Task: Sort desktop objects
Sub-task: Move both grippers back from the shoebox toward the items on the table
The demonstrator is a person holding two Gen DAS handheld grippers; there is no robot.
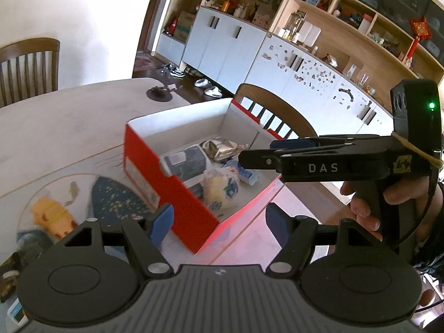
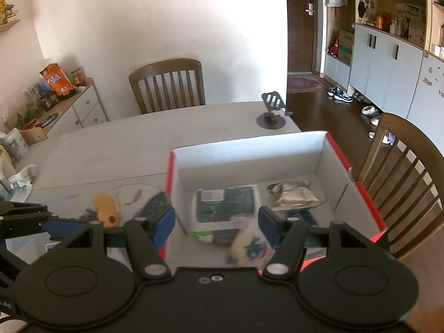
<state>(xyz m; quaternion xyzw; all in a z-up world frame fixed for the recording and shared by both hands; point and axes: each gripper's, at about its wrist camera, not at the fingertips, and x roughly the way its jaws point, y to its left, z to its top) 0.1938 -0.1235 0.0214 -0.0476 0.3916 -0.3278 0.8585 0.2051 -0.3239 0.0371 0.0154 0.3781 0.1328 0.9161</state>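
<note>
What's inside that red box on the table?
The red box holds a dark printed packet, a crumpled silvery foil bag and a clear bag with something yellow. Whatever lies underneath them is covered.

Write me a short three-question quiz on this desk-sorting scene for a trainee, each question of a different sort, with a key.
1. True or false: the silver foil pouch lies inside the red box.
2. Multiple choice: where is the yellow toy?
A. inside the box
B. on the table, outside the box
C. between the pads of the left gripper
3. Fill in: the right gripper holds ____ between its pads.

Key
1. True.
2. B; it lies beside the box's left wall in the right wrist view.
3. Nothing; both grippers stand open and empty over the box.
</note>
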